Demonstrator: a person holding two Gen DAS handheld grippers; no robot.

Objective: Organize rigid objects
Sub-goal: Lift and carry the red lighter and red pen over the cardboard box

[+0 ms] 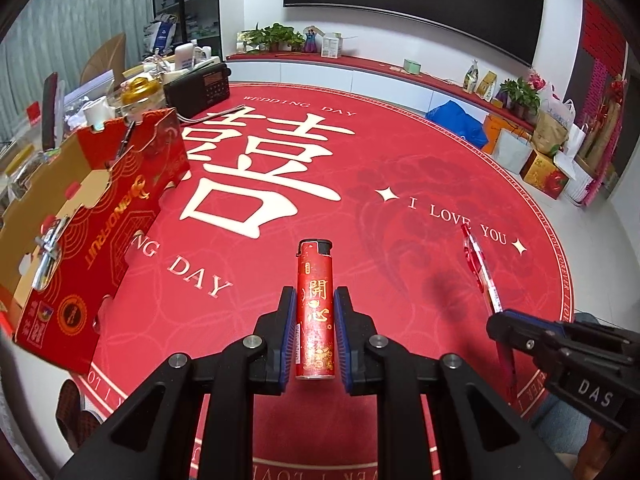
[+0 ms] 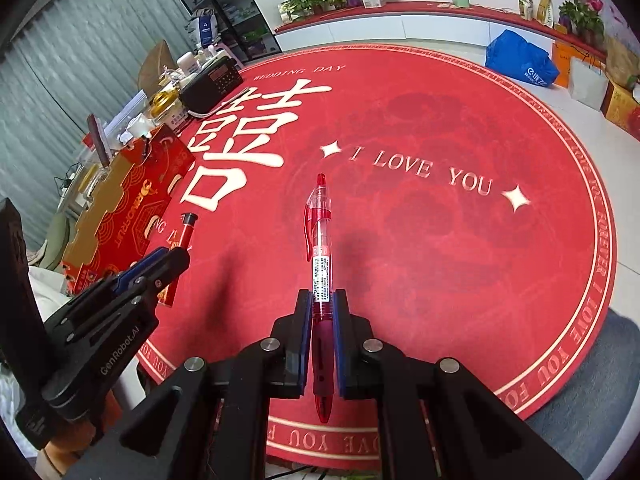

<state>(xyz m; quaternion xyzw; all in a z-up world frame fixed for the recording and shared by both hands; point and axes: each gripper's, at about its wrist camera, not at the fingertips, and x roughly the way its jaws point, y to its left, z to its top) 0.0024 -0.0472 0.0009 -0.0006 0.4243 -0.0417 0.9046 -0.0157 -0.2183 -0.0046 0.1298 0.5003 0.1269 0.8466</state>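
Clamped between blue pads, the slim red lighter with gold characters and a black cap (image 1: 315, 312) sits lengthwise in the left gripper (image 1: 315, 306), held above the round red tabletop (image 1: 400, 168). Over on the right, the right gripper (image 2: 322, 312) is squeezed tight on a translucent red click pen (image 2: 320, 256), tip end toward the camera. Both are airborne, both secure. The open red-and-gold cardboard fruit box (image 1: 120, 208) waits at the left, a silvery metal tool (image 1: 46, 252) hooked over its near wall. Best play, by the look of it: swing the lighter left, clear that wall, lower inside before releasing; the pen follows. Count: one lighter, one pen, one box, two grippers.
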